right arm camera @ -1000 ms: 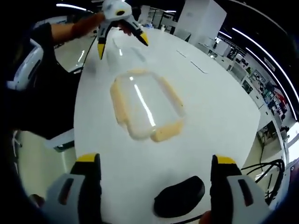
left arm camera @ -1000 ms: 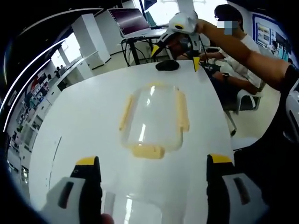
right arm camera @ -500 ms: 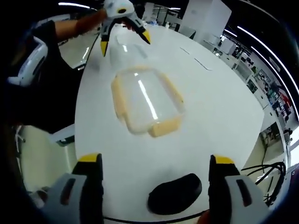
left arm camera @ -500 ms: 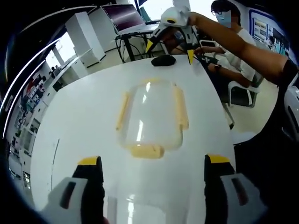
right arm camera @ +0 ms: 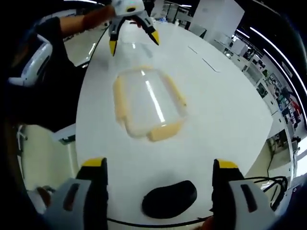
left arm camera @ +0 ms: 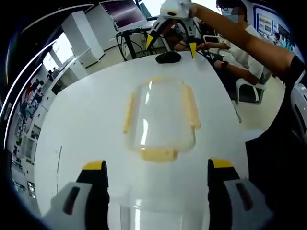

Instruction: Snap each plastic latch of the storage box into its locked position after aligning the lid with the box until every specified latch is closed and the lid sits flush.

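Both views shifted slightly; storage box (left arm camera: 160,120) stayed mid-desk (left arm camera: 86,115), lid on. Left gripper (left arm camera: 156,189) spread wide at 6 o'clock, empty. Right gripper (right arm camera: 160,189) likewise wide, empty, black object (right arm camera: 169,203) between jaws.

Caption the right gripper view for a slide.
Right gripper open above a white table, facing a clear lid with yellow latches.
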Demonstrator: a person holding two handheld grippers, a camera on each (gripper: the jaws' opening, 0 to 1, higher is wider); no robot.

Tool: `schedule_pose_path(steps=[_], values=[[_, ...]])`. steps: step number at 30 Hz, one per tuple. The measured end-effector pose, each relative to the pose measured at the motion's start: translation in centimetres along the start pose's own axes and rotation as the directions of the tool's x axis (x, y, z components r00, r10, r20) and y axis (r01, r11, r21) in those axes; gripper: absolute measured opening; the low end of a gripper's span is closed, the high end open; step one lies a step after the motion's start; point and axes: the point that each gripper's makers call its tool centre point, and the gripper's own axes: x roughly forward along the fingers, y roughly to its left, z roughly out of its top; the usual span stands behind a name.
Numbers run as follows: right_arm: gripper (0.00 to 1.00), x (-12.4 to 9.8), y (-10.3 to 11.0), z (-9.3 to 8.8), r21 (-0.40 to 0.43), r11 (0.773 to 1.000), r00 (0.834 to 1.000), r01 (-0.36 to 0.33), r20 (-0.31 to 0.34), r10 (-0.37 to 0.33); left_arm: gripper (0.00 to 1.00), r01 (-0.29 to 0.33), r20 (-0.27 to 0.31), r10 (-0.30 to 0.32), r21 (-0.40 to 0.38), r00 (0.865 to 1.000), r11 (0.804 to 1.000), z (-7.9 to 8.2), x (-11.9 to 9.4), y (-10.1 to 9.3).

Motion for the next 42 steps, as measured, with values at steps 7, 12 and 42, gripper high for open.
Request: schedule_pose_path(steps=[7, 12, 42], values=[[0.88, -0.3, -0.6, 0.1, -0.001, 1.0, 1.0, -0.018, -0.026, 0.018, 0.82, 0.025, -0.014, -0.026, -0.008, 1.0, 1.0, -0.3, 0.4, 0.5], [0.88, 0.1, -0.7, 0.3, -0.009, 0.999, 0.998, -0.04, -0.039, 0.04, 0.83, 0.051, -0.02, -0.051, -0.012, 0.998, 0.999, -0.6, 0.9, 0.4], [0.87, 2.7, -2.5, 0.2, -0.093, 0.972, 0.969, -0.214, -0.147, 0.199, 0.79, 0.096, -0.026, -0.097, -0.06, 0.995, 0.994, -1.1, 3.8, 2.1]])
